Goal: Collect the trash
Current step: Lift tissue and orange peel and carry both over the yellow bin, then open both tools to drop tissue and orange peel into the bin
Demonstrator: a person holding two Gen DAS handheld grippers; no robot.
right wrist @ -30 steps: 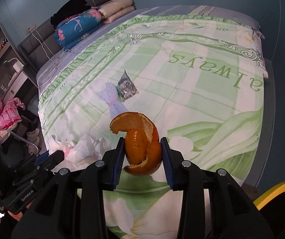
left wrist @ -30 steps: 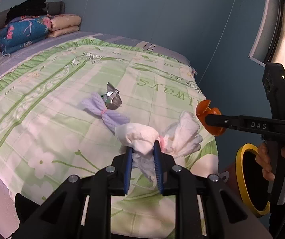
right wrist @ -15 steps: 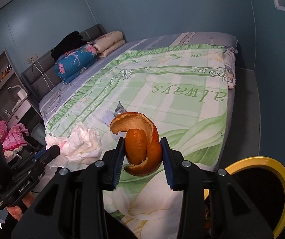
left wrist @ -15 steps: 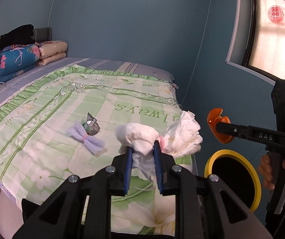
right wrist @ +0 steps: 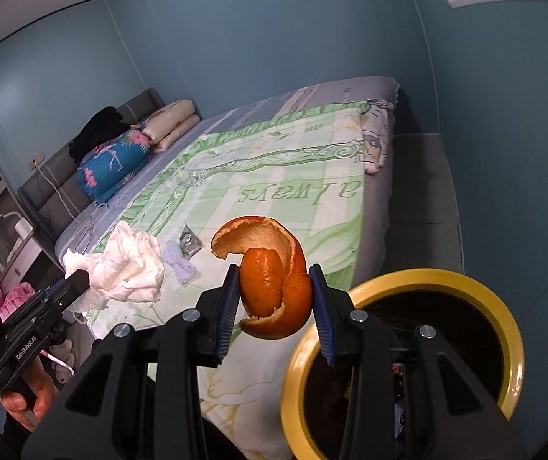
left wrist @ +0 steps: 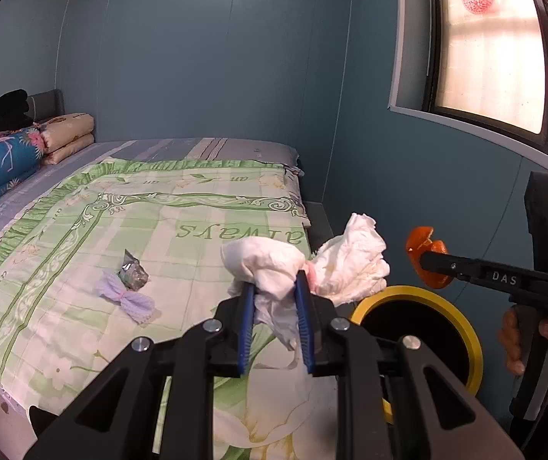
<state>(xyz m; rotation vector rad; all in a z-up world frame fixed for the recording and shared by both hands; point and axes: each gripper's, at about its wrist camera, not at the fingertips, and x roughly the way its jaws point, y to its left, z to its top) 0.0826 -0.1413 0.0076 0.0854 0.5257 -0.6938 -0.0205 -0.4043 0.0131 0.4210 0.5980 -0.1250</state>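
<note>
Trash is held in both tongs here: the left tongs are clamped on a crumpled white tissue wad, which bulges above the blue pads at the centre of the left wrist view and trails a thin tail down between them, so its long axis runs roughly up and down the frame. The right tongs are clamped on a curled orange peel at the centre of the right wrist view, standing upright, its pale inner side arching over the top toward the left of the frame. At the lower right of that view sits a yellow-rimmed bin, its mouth facing up and its inside dark (contents too dim to make out); the peel hangs just left of the rim, not over the opening. Left on the bed, at the middle left of the left wrist view, are a crinkled foil wrapper and, touching it below, a lavender bow-shaped piece lying slantwise on the green quilt.
</note>
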